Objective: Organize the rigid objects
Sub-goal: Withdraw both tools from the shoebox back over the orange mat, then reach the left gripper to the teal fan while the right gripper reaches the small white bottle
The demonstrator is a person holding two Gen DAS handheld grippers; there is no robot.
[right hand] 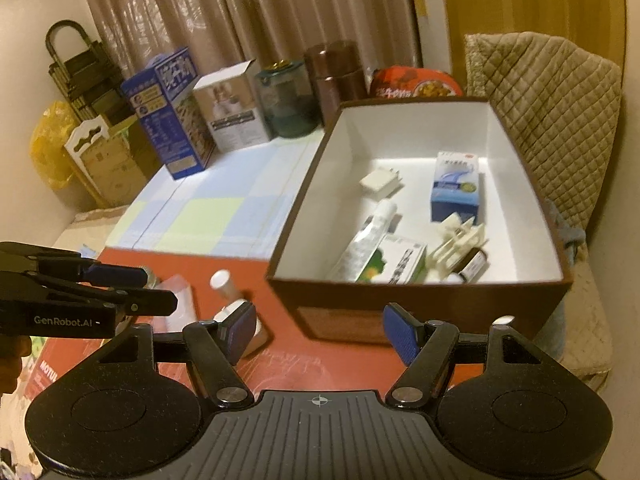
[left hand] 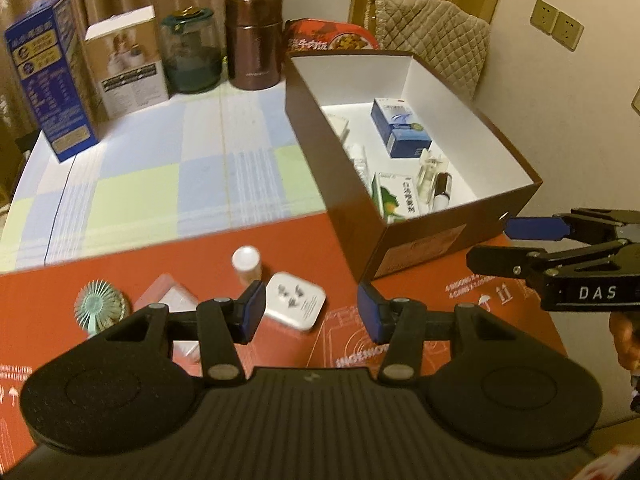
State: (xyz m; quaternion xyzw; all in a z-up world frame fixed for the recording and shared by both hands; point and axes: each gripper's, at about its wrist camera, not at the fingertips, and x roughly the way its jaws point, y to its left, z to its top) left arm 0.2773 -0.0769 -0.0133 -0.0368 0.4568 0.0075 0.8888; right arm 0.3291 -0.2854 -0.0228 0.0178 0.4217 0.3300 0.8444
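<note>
left tool point(left hand: 310, 312): ribbed black plastic, empty | square white adapter point(left hand: 294, 306) | brown cardboard box point(left hand: 416, 240)

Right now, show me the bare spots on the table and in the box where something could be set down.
Free: the checked cloth between the back row of containers and the brown box; the box's far half behind the blue carton. Crowded: the box's near end, packed with the green carton and tube, and the red mat around the white adapter and small fan.

both wrist views look down, sharing the box point(left hand: 404, 236).
</note>
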